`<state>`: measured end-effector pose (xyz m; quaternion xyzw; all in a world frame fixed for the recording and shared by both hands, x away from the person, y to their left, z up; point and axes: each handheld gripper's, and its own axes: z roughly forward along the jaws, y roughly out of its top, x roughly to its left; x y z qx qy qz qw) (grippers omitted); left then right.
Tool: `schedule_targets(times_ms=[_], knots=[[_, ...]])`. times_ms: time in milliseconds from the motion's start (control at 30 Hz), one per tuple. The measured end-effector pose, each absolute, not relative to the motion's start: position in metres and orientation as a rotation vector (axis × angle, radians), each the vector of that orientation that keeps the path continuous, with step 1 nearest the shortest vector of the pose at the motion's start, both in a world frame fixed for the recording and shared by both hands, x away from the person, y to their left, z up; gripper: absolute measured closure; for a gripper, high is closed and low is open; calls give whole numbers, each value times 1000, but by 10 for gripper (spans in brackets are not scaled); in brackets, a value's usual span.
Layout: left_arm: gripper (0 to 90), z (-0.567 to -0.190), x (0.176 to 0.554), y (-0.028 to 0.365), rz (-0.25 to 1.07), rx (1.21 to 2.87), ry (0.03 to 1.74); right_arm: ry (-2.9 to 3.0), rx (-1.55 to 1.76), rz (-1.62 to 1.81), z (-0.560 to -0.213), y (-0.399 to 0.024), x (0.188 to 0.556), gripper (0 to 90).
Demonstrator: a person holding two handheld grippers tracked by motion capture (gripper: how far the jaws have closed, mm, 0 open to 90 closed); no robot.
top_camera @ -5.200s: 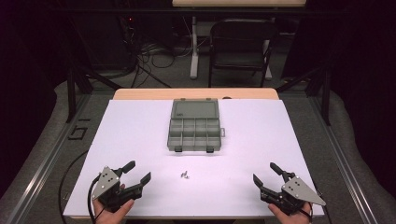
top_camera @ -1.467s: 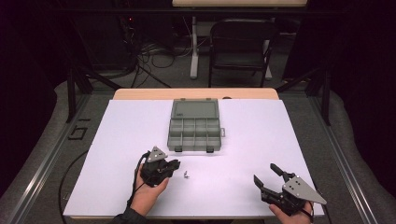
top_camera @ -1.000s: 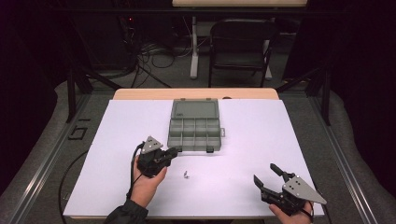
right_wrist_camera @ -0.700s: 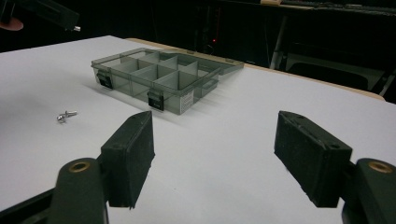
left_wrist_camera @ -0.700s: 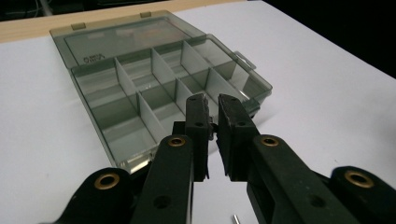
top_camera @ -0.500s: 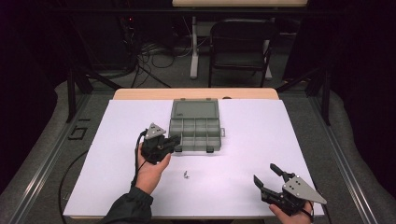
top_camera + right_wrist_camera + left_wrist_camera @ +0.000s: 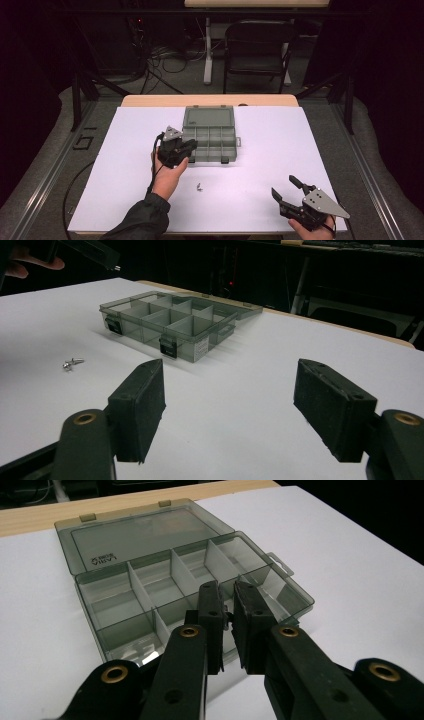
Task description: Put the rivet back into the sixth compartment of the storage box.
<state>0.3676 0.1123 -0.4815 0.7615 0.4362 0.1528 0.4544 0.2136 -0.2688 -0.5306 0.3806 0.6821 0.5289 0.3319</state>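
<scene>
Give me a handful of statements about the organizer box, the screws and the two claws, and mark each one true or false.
1. The organizer box lies with its lid open flat behind it. True.
2. The left claw stands wide open. False: its jaws are nearly closed, with a small thing, likely a screw, pinched between the pads.
3. The left claw hangs over the box's front compartments. True.
4. The right claw is closed on a screw. False: its jaws are spread apart with nothing between them.
5. The loose screws lie inside a compartment. False: they lie on the white table in front of the box.
</scene>
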Motion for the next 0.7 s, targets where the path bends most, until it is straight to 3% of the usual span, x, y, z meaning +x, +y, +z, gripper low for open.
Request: schedule_targets(times_ms=[700], knots=[[828, -511, 397, 101, 338, 1910, 1162, 1789, 993, 1387, -530, -269, 213, 284]])
